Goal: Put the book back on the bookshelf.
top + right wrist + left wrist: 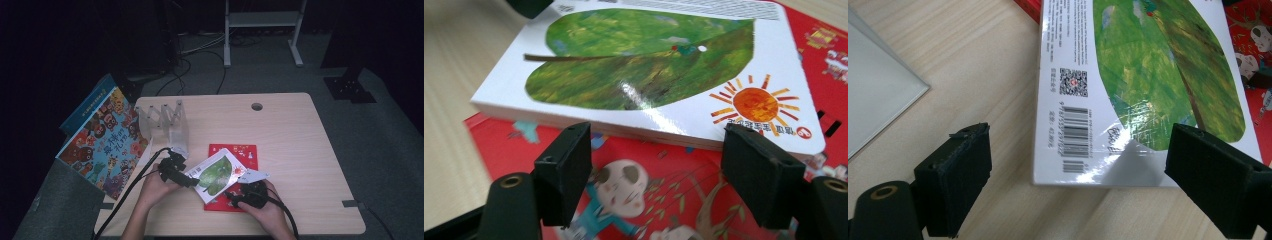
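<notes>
Two grippers are working on one white picture book [216,172] with a big green leaf on its cover. This book is lying partly on a red book [242,150], which is lying flat on the wooden table [295,135]. The left gripper [1075,172] is standing with its jaws wide apart, and the book's edge, with a barcode and a QR code, is lying just ahead between them, not pressed. The right gripper [656,162] is holding its jaws half apart, gripping nothing; the book's corner with an orange sun is lying just beyond them. The small writing is too fine to read.
</notes>
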{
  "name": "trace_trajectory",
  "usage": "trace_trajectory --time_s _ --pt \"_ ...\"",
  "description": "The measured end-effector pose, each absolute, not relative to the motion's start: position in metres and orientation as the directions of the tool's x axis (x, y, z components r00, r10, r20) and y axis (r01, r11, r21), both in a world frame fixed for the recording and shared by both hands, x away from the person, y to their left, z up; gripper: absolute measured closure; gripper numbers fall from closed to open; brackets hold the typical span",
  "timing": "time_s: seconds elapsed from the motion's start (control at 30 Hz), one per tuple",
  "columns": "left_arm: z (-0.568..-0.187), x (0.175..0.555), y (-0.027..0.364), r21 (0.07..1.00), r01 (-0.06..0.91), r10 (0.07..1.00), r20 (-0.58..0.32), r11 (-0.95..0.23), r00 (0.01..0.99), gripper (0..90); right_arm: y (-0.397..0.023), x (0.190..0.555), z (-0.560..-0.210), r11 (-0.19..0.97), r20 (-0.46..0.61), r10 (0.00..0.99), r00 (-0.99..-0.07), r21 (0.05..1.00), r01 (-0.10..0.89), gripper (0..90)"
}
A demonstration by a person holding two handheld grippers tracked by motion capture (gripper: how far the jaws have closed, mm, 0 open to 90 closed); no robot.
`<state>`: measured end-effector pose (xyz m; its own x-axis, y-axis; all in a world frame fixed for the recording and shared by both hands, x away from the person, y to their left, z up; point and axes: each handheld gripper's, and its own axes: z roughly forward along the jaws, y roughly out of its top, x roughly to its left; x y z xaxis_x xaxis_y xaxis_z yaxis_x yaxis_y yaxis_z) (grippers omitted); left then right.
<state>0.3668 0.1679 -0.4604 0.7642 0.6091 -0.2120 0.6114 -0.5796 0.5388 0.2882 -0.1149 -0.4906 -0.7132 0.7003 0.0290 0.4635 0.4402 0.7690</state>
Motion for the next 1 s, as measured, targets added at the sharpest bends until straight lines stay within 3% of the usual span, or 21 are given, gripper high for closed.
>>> trace_trajectory --time_s 0.13,0.4,0.77,0.87,1.0 --pt "-0.461 0.367 0.168 0.537 0.611 0.609 -0.211 -0.582 0.765 10.7 -0.114 0.296 -0.493 0.432 0.059 0.692 -0.719 0.764 0.479 15.2" --pt "-0.463 0.366 0.165 0.539 0.611 0.601 -0.223 -0.58 0.767 10.6 -0.105 0.291 -0.498 0.468 0.011 0.679 -0.734 0.764 0.444 3.7" --pt "-0.47 0.367 0.158 0.539 0.611 0.592 -0.236 -0.58 0.77 7.5 -0.099 0.287 -0.501 0.458 0.007 0.685 -0.728 0.772 0.439 0.0" --pt "-0.474 0.367 0.154 0.528 0.617 0.585 -0.254 -0.583 0.77 1.1 -0.098 0.287 -0.501 0.458 0.007 0.688 -0.726 0.772 0.441 0.0" --pt "-0.477 0.365 0.149 0.54 0.612 0.574 -0.265 -0.578 0.775 0.0 -0.098 0.287 -0.501 0.457 0.007 0.689 -0.725 0.772 0.442 0.0"
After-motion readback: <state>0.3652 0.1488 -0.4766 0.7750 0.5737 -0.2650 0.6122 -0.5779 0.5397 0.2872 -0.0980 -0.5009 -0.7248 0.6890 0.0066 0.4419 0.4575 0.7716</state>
